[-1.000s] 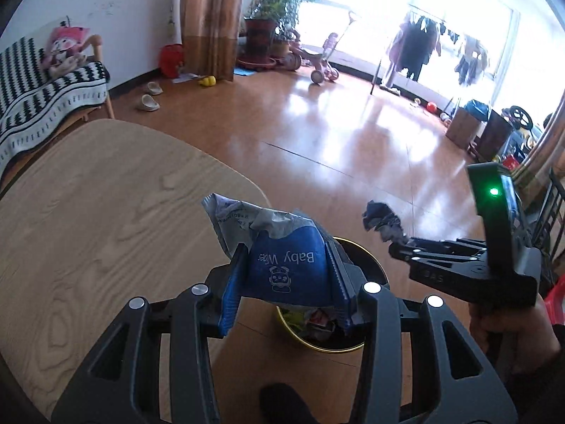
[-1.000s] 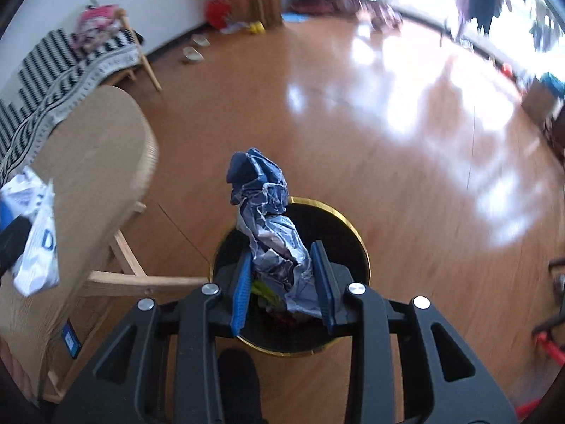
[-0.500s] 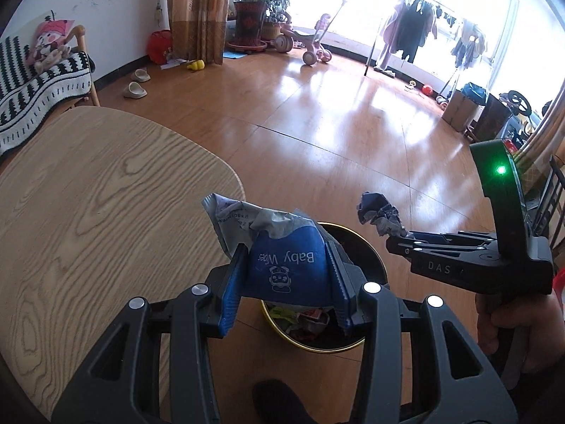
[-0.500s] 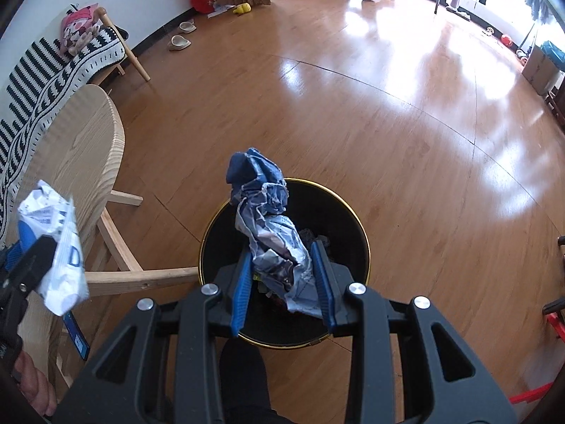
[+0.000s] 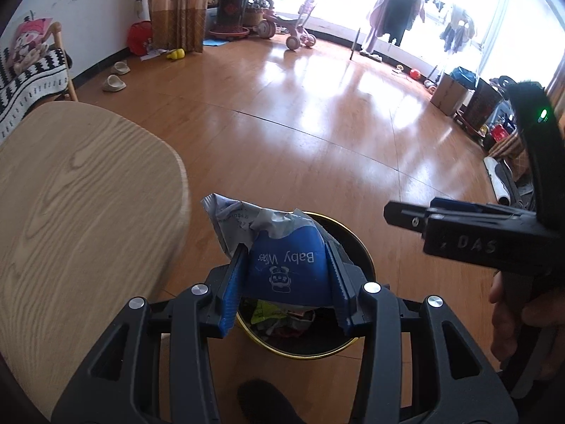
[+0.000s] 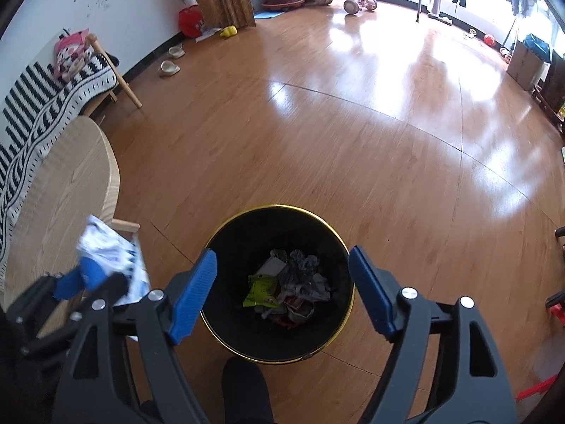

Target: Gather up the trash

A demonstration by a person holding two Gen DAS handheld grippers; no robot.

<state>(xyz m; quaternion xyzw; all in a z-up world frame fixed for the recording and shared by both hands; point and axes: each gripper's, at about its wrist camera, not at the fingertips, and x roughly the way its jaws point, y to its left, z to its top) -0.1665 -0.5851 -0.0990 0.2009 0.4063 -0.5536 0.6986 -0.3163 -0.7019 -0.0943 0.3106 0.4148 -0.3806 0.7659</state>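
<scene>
My left gripper (image 5: 286,265) is shut on a blue and white baby wipes packet (image 5: 282,265), held above the near left rim of a black bin with a gold rim (image 5: 367,258). My right gripper (image 6: 282,281) is open and empty directly above the bin (image 6: 226,339), which holds crumpled wrappers (image 6: 300,282). The right gripper's side shows in the left wrist view (image 5: 395,212). The left gripper with the packet (image 6: 109,258) shows at the left of the right wrist view.
A round wooden table (image 5: 70,194) stands left of the bin. A striped bench (image 6: 42,106) is along the wall. Slippers (image 5: 114,83), a tricycle (image 5: 296,33), a clothes rack and boxes (image 5: 448,93) sit far off on the wooden floor.
My right gripper opened and the crumpled blue and silver wrapper it held dropped into the bin. My left gripper moved right, over the bin's edge, still holding the wipes packet.
</scene>
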